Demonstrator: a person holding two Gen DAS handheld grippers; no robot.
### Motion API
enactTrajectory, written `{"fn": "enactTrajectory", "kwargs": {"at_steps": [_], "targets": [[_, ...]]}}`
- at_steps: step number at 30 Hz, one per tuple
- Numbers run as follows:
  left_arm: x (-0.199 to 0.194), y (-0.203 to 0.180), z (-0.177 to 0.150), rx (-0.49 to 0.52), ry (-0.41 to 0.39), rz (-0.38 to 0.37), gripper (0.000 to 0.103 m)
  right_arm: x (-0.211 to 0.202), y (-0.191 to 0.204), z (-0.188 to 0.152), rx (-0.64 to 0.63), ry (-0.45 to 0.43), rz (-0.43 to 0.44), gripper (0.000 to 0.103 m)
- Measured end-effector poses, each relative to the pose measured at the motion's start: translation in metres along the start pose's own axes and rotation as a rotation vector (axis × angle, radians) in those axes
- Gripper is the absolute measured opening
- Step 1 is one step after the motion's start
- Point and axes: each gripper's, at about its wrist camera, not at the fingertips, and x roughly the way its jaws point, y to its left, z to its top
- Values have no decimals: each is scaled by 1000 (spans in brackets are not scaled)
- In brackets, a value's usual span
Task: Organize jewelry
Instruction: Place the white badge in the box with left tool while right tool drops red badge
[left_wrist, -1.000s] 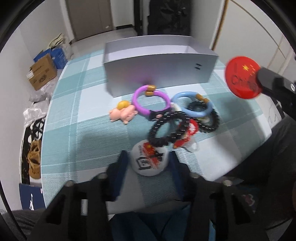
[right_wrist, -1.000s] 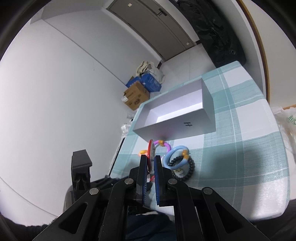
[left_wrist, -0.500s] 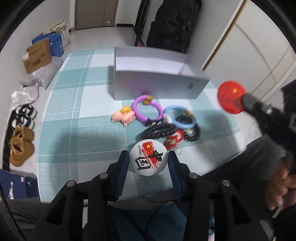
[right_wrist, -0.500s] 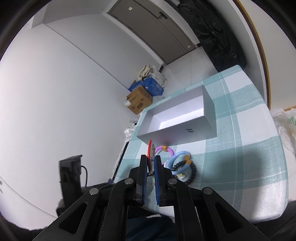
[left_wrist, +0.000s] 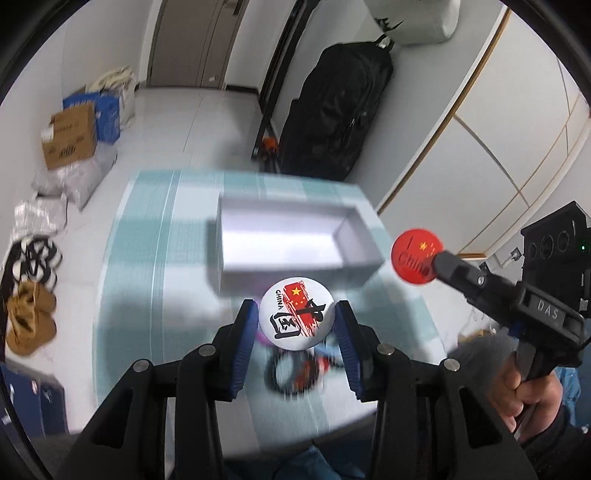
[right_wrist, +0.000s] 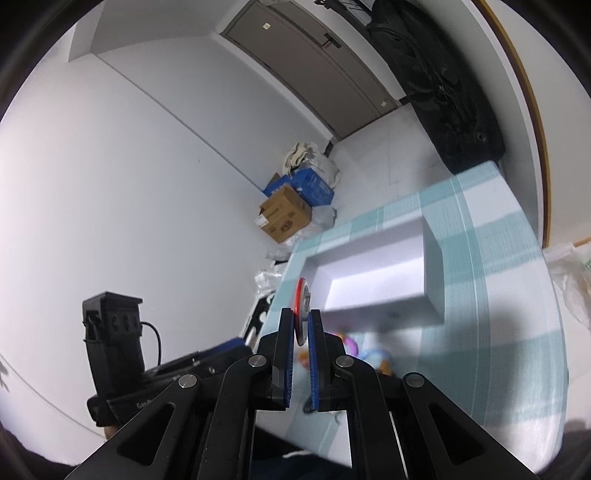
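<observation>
White badge (left_wrist: 296, 313) clamped btwn left jaws; red badge (left_wrist: 414, 256) pinched edge-on in right jaws, above box (left_wrist: 288, 246).

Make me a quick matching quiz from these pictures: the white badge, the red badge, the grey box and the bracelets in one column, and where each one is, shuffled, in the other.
Things:
1. white badge
2. red badge
3. grey box
4. bracelets

Places:
A. lying on the checked tablecloth, below the left gripper
B. pinched edge-on in the right gripper
C. standing open on the table
D. held flat between the left gripper's fingers

Pairs: 1-D, 2-B, 3-C, 4-A
</observation>
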Motion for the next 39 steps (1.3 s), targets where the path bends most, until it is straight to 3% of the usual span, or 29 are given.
{"fn": "enactTrajectory", "kwargs": {"at_steps": [7, 13, 26, 33, 34, 36, 39], "targets": [[32, -3, 39, 59, -5, 51, 37, 20, -9, 38, -2, 3, -4, 6], [60, 5, 49, 68, 29, 54, 37, 52, -28, 62, -5, 50, -19, 6], [104, 17, 53, 60, 127, 5, 37, 109, -65, 57, 59, 200, -56, 6], [113, 18, 57, 37, 151, -1, 38, 117, -74, 59, 70, 224, -80, 7], [113, 19, 58, 30, 149, -10, 40, 118, -74, 60, 68, 226, -80, 9], [113, 21, 59, 8, 146, -42, 60, 117, -76, 61, 75, 227, -78, 9], [108, 28, 61, -38, 122, -56, 64, 110, -77, 63, 76, 210, -77, 13]]}}
